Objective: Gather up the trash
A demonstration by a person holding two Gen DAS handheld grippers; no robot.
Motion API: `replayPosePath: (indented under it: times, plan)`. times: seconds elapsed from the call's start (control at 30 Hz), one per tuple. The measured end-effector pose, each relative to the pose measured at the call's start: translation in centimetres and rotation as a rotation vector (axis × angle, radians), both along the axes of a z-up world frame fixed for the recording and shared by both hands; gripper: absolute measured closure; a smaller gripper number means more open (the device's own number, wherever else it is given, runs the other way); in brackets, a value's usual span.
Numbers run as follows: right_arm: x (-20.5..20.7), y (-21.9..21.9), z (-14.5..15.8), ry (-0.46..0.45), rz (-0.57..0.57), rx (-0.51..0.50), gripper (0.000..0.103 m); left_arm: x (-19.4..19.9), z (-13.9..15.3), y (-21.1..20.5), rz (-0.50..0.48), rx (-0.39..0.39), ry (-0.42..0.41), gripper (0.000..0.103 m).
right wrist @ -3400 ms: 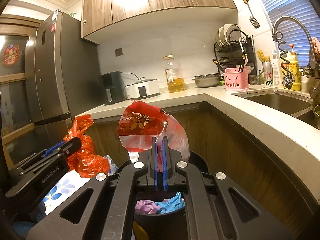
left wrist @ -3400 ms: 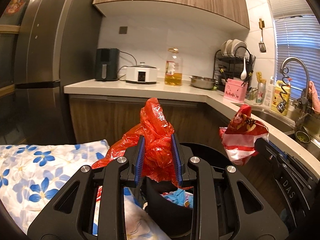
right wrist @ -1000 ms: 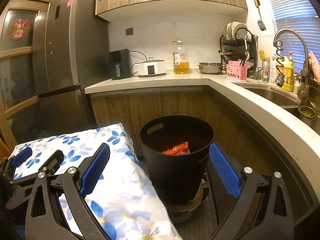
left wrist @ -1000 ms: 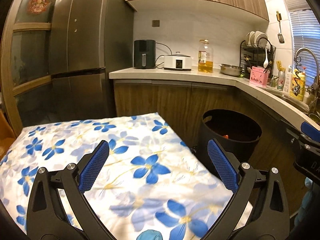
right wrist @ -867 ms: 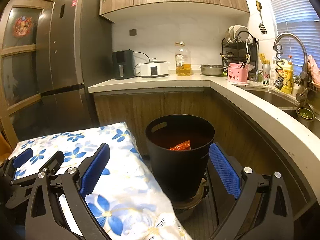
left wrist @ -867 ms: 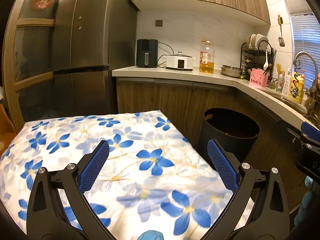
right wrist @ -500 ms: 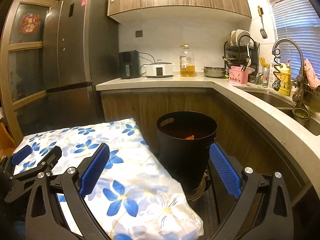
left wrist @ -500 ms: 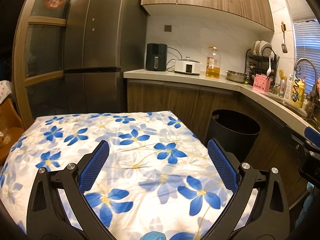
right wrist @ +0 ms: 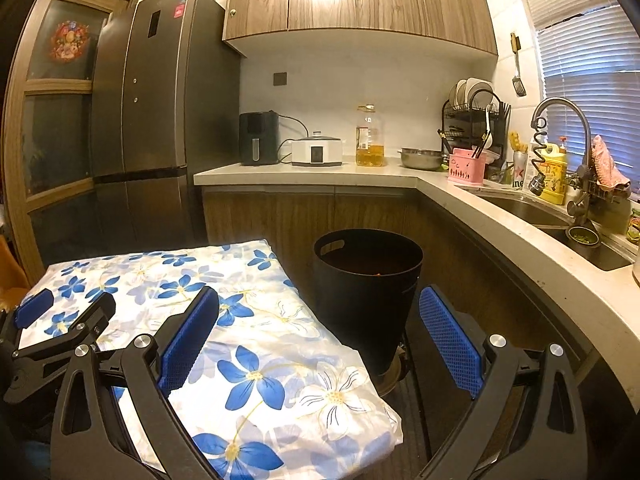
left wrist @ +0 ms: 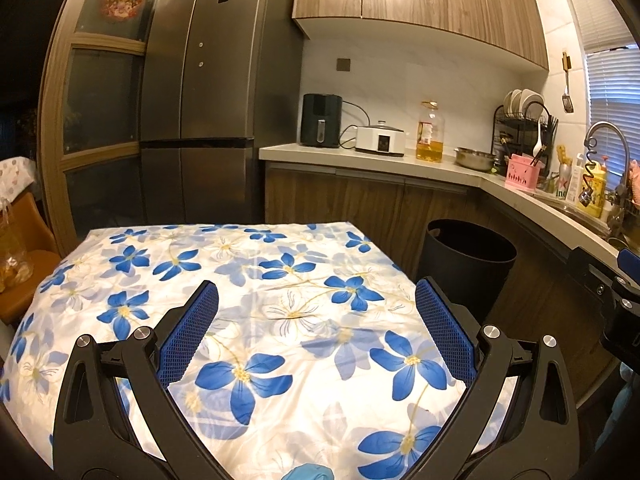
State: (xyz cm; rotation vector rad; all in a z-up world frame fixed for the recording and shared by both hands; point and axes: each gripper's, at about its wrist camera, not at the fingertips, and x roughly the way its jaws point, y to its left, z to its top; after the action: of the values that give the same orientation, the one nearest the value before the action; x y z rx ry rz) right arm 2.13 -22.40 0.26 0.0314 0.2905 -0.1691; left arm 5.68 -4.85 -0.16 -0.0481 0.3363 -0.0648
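Note:
A black trash bin stands on the floor beside the table and in front of the counter; it also shows in the left wrist view. A speck of red trash shows inside its rim. My left gripper is open and empty above the flowered tablecloth. My right gripper is open and empty, back from the bin, over the table's right edge. The left gripper shows at the left of the right wrist view. A blue object peeks in at the bottom edge.
The cloth-covered table fills the foreground. A grey counter curves along the back and right, carrying an air fryer, a cooker, an oil bottle, a dish rack and a sink. A dark fridge stands at the left.
Both grippers let go of the red bags, which dropped into the bin, and opened wide. Both have since drawn back and up from the bin, bringing more of the table into view.

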Motion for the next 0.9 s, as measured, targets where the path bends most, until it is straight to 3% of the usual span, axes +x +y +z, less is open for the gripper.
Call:
replayPosePath:
  times: [0.9]
  plan:
    - [-1.2, 0.7, 0.5, -0.016, 0.007, -0.001, 0.006, -1.5, 0.7, 0.2, -0.003, 0.004, -0.014, 0.006]
